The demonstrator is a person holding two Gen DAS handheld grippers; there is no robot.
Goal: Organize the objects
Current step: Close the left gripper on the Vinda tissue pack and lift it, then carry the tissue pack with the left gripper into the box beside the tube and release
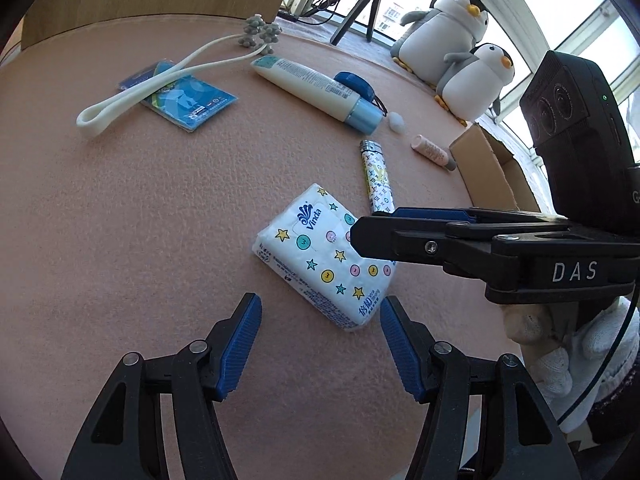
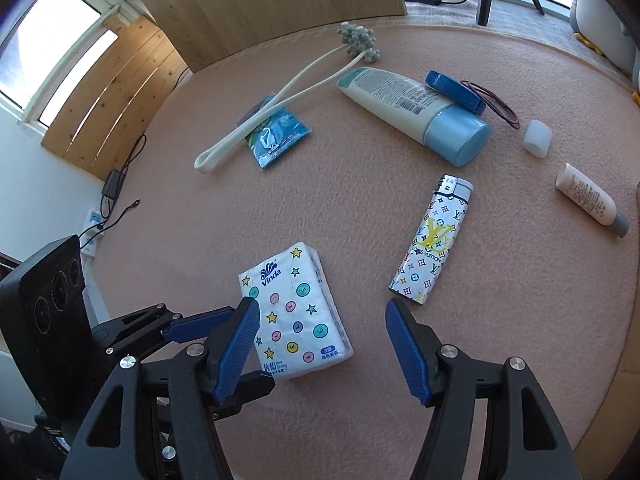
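progress: barely begun, we judge | tissue pack, lighter, lotion tube loose on surface (box looks empty) | both jaws spread, holding nothing

- cardboard box at 3 o'clock, mostly behind right gripper
- tissue pack corner hidden by blue pad
- penguin plush cut off at 1 o'clock

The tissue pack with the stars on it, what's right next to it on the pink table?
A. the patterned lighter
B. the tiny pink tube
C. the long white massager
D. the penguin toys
A: the patterned lighter lies just beside the tissue pack, apart from it, while the massager and the small pink tube lie farther off and the penguin toys sit off the mat.
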